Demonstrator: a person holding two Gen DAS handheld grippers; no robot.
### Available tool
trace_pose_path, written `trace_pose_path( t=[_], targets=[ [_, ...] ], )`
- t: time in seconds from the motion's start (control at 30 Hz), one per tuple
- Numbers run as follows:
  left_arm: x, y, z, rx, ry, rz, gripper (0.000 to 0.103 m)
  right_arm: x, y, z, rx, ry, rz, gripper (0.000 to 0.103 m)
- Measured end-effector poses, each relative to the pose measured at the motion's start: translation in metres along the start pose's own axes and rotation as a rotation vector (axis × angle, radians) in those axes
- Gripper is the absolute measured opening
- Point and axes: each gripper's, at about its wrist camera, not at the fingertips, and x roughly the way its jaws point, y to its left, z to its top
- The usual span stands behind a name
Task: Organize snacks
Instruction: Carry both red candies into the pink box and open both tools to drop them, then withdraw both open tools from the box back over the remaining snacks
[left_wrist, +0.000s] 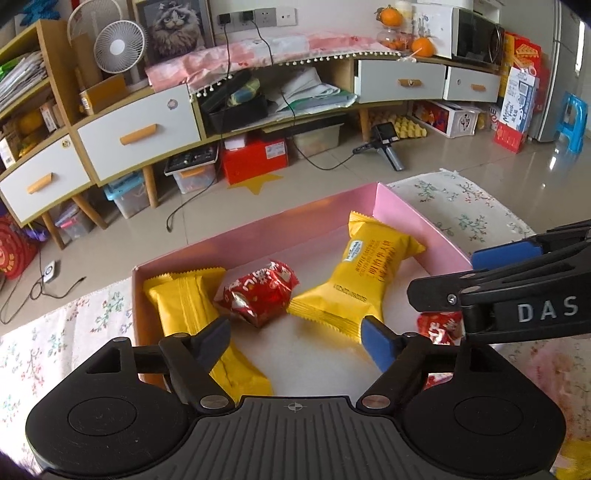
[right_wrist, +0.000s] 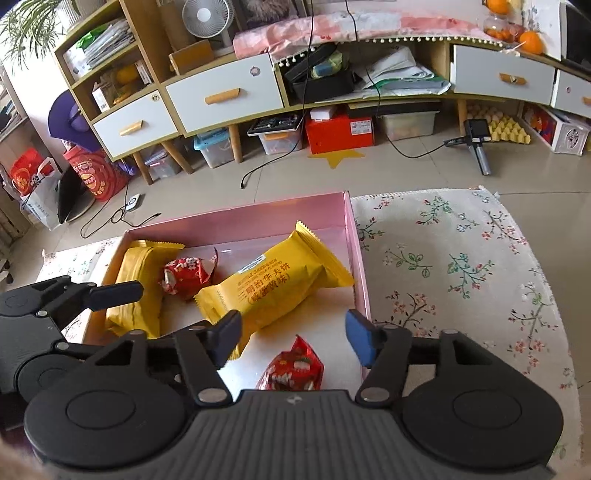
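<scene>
Below right claw (right_wrist: 293, 341): red snack (right_wrist: 293, 369).

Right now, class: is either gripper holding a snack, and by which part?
Nothing is held: the left gripper and right gripper are both open above the pink box.

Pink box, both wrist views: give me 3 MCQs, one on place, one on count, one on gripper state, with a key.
1. Where does the near red snack lie?
A. on the floral cloth
B. inside the pink box, by its near edge
C. on the floor

2. How many yellow packets are in the box?
A. one
B. two
C. four

3. How is the right gripper?
A. open, holding nothing
B. shut on a yellow packet
C. shut on the box wall

Key:
1 B, it rests on the box's white bottom.
2 B, left yellow packet and right yellow packet.
3 A, its fingers stand apart above the red snack.
</scene>
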Motion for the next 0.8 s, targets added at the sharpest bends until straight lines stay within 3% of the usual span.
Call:
trace_pose_path(
  t=[0.43, 0.8],
  targets=[
    [-0.052, -0.011, -0.024, -0.044, -0.013, -0.014, 0.089, -0.039, 0.0, -0.021, -0.006, -0.007, -0.004, 0.086],
    [-0.082, -0.019, -0.053, -0.083, 0.0, -0.018, 0.094, -0.061, 0.002, -0.042, -0.017, 0.002, -0.01, 0.094]
  ],
)
